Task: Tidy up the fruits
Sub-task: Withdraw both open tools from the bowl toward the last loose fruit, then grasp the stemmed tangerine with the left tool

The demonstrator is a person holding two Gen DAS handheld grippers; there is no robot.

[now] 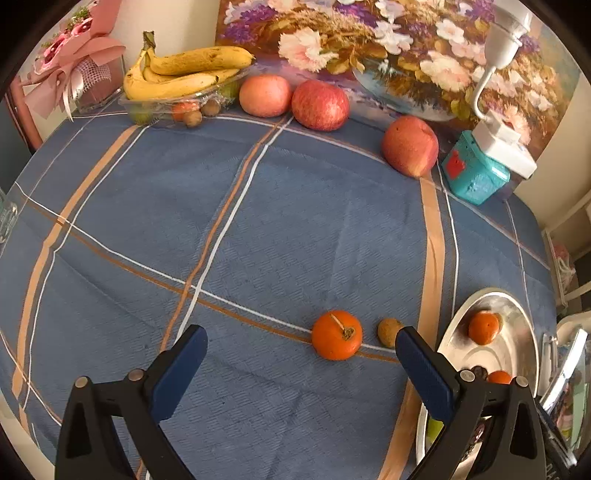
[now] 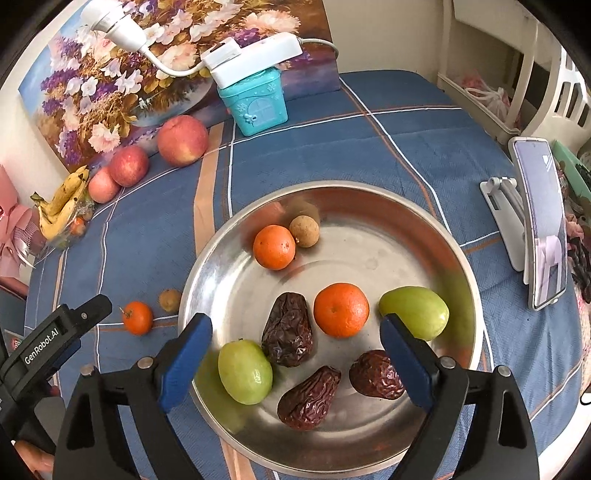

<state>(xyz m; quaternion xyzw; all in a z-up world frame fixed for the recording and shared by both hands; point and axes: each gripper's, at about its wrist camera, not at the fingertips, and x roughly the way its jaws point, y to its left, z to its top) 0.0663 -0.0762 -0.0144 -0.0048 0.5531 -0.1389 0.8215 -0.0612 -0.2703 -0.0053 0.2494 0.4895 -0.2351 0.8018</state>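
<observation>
With both grippers spread empty, the left gripper (image 1: 301,354) should straddle the loose orange (image 1: 336,335) squarely, avoiding the small brown fruit (image 1: 388,332) beside it.

Black tongs (image 2: 295,354), blue pads (image 2: 186,363), silver screws, white "GenRobot.AI" lettering

Table (image 1: 258,229) under a blue cloth with orange and white stripes; a floral painting (image 1: 388,48) leans on the cream wall (image 1: 173,22) at the far edge; pink bouquet (image 1: 74,55) at the far left corner; white shelving (image 2: 517,74) beside the right edge; daylight, soft, even across the cloth.
</observation>
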